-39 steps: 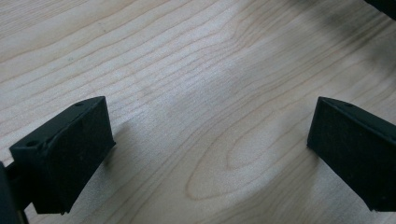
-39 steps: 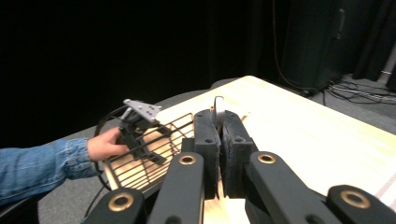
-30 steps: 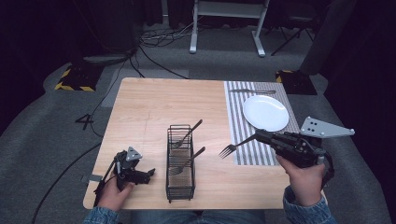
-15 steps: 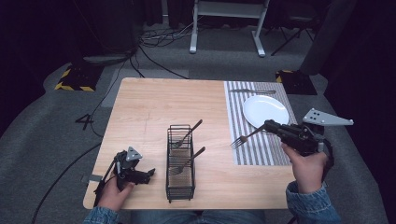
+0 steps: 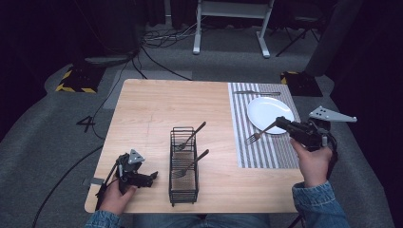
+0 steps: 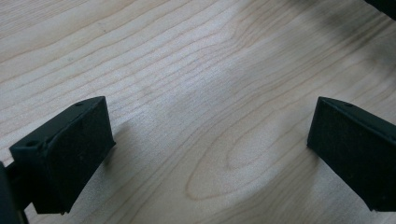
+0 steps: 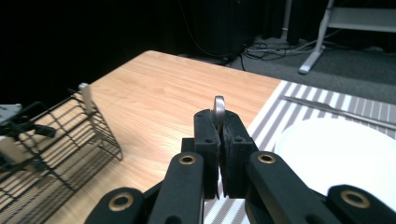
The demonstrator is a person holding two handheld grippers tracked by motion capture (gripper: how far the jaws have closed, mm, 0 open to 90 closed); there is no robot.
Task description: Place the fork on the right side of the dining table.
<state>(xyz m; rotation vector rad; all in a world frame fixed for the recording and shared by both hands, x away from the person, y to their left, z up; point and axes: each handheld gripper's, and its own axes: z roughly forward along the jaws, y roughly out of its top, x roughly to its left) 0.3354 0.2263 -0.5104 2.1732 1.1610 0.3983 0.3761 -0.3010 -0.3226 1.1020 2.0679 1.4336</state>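
Clamped tight on the handle of a silver metal fork (image 5: 259,135), the right gripper (image 5: 284,124) is holding it nearly level, tines hanging over the grey striped placemat (image 5: 256,156) just left of the round white plate (image 5: 271,108), with a knife (image 5: 256,92) lying beyond the plate. Two more forks are waiting in the black wire caddy (image 5: 184,164) mid-table, so the place setting looks partly done and this fork is not yet laid down. Resting idle on the pale wooden table (image 5: 157,109) near its front left corner, the left gripper (image 5: 142,178) is standing with jaws spread wide and nothing between them, while the right forearm is reaching in from the near right edge.
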